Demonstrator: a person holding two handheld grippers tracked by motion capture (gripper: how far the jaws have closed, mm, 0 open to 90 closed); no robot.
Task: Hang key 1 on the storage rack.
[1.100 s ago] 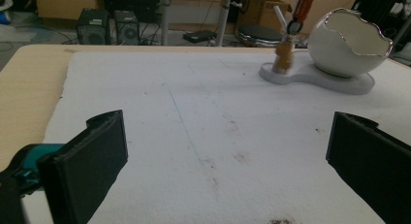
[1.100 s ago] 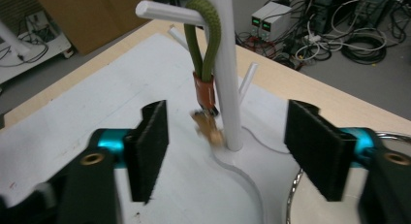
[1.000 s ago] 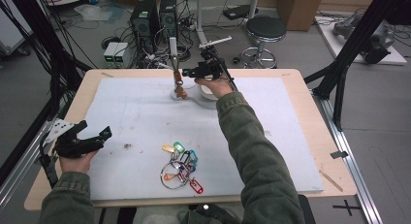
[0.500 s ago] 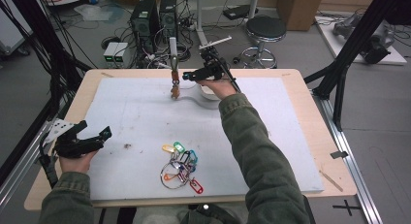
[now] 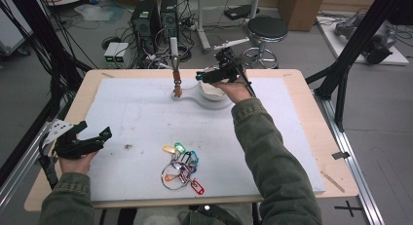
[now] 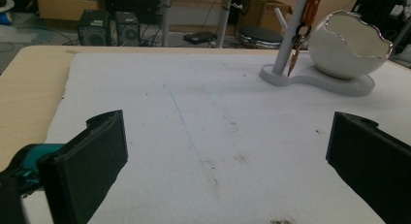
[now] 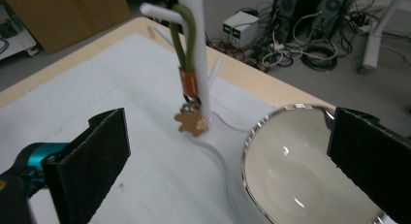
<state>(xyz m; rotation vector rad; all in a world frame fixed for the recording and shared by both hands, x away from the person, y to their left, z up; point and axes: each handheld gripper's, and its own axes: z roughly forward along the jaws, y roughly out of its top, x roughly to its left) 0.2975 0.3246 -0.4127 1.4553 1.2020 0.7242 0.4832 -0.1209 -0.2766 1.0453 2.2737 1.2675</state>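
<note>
A white key stand (image 5: 174, 52) with an egg-shaped bowl (image 5: 212, 91) sits at the far middle of the white mat (image 5: 146, 113). A key (image 5: 178, 88) on a green strap (image 7: 186, 35) with an orange tag hangs from the stand's peg, touched by neither gripper. My right gripper (image 5: 199, 77) hovers over the bowl just right of the stand. Its jaws have just been opening and now stand open with nothing between them (image 7: 228, 151). My left gripper (image 5: 96, 130) rests at the mat's left edge, open and empty (image 6: 228, 151). A ring of coloured key tags (image 5: 181, 167) lies at the near middle.
The wooden table (image 5: 302, 118) borders the mat on all sides. Beyond its far edge stand computer cases (image 5: 153, 15), cables and a stool (image 5: 264, 28). Black frame legs (image 5: 350, 54) rise at both sides.
My right gripper has drawn back to the right from the stand's post, over the bowl, with its jaws wider apart. The key stays hanging on the peg. My left gripper has not moved.
</note>
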